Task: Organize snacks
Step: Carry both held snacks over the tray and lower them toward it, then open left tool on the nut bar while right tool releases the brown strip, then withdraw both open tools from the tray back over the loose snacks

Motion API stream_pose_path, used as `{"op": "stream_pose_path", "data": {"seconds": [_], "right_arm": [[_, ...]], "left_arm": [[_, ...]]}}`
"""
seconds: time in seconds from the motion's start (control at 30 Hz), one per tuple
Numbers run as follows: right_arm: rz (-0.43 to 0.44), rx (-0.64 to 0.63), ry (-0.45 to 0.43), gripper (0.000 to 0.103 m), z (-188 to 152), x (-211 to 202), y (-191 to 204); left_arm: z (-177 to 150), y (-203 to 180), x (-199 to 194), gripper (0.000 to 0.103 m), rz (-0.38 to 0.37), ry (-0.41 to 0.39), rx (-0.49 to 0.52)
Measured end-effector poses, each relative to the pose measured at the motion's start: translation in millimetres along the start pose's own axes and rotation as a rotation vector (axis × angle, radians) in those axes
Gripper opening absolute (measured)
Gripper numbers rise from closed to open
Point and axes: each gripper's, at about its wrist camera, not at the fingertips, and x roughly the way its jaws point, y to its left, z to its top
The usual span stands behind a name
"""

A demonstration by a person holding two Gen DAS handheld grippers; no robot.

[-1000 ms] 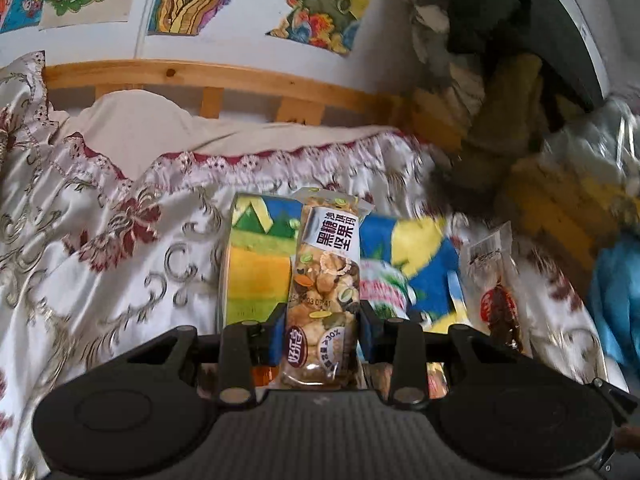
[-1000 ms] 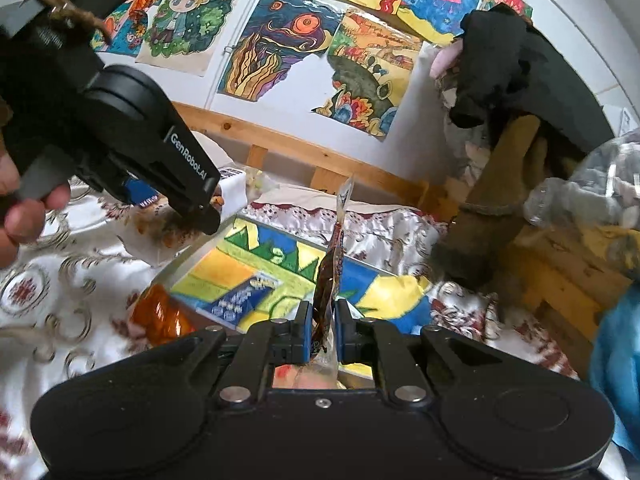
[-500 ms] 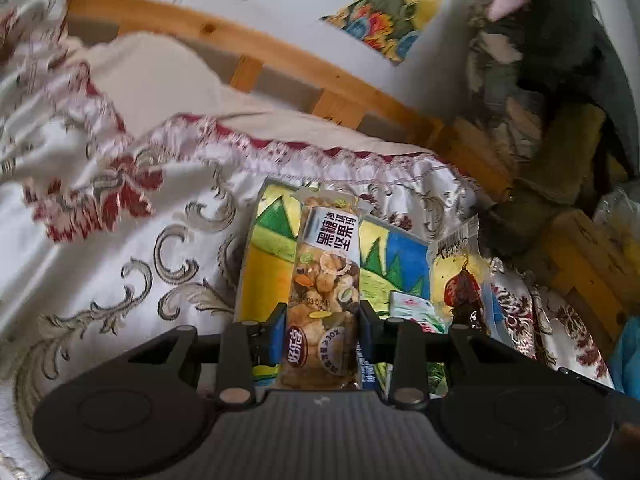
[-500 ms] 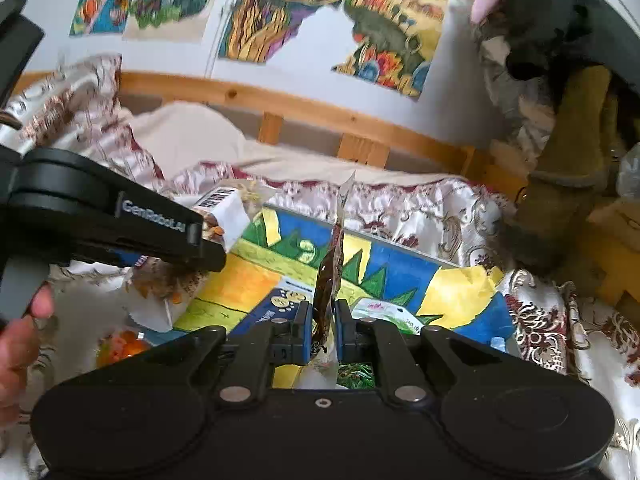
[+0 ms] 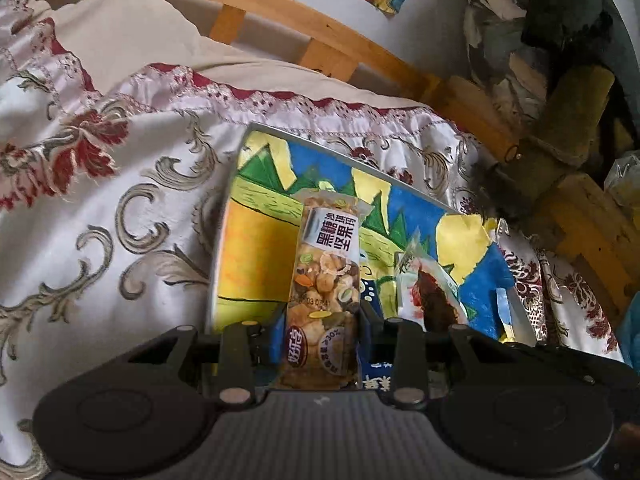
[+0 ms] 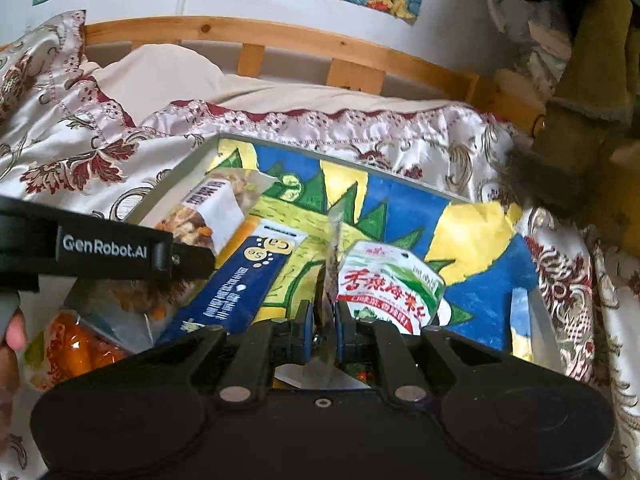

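A clear-wrapped nut bar (image 5: 325,292), packed with mixed nuts and seeds under a white label band, stands lengthwise in the left gripper (image 5: 322,320), whose jaws are partly closed and pressing on the wrapper's two sides. It hangs over a painted tray (image 5: 256,256) of yellow, green and blue that rests on a floral satin bedcover (image 5: 100,200). The gripper tilts downward toward the tray. At 3 o'clock from the bar, a thin clear packet (image 6: 330,276) with dark contents is pinched edge-on in the right gripper (image 6: 323,320), its jaws nearly together. Below it in the tray lie a dark blue box (image 6: 240,280) marked "Ca" and a white-and-green pouch (image 6: 388,284) with red Chinese characters. An orange-filled packet (image 6: 76,344) sits at 8 o'clock. The left gripper's side reads "GenRobot.AI"; the bar's label carries bold black Chinese characters and "30%".
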Motion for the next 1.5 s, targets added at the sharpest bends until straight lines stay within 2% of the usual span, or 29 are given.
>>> {"op": "stream_pose_path", "data": {"seconds": [0.13, 0.27, 0.4, 0.53, 0.6, 0.73, 0.87, 1.03, 1.13, 1.27, 1.5], "right_arm": [[-0.001, -0.014, 0.011, 0.013, -3, 2, 1], [0.005, -0.010, 0.017, 0.024, -7, 3, 1], [0.032, 0.016, 0.005, 0.048, -11, -4, -2], [0.061, 0.014, -0.030, 0.065, -17, -21, -10], [0.064, 0.021, -0.057, 0.076, -20, -33, -17], [0.051, 0.065, -0.116, 0.086, -23, -59, -35], [0.039, 0.156, -0.172, 0.098, -25, -86, -53], [0.030, 0.198, -0.255, 0.102, -26, -123, -63], [0.033, 0.221, -0.299, 0.102, -28, -147, -69], [0.023, 0.225, -0.348, 0.102, -35, -172, -77], [0.016, 0.230, -0.377, 0.102, -53, -206, -91]], "left_arm": [[-1, -7, 2, 0.039, 0.035, 0.004, 0.040], [-1, -7, 1, 0.041, 0.032, 0.005, 0.030], [0, -8, -4, 0.068, 0.038, -0.005, 0.020], [0, -14, -17, 0.085, 0.055, -0.025, 0.032], [1, -16, -26, 0.089, 0.070, -0.049, 0.029], [7, -23, -47, 0.098, 0.095, -0.088, 0.026], [10, -32, -69, 0.103, 0.133, -0.135, 0.040], [8, -46, -91, 0.103, 0.157, -0.149, 0.064], [5, -56, -109, 0.103, 0.143, -0.199, 0.114], [2, -74, -136, 0.103, 0.162, -0.266, 0.181], [-16, -112, -171, 0.103, 0.221, -0.318, 0.323]]}}
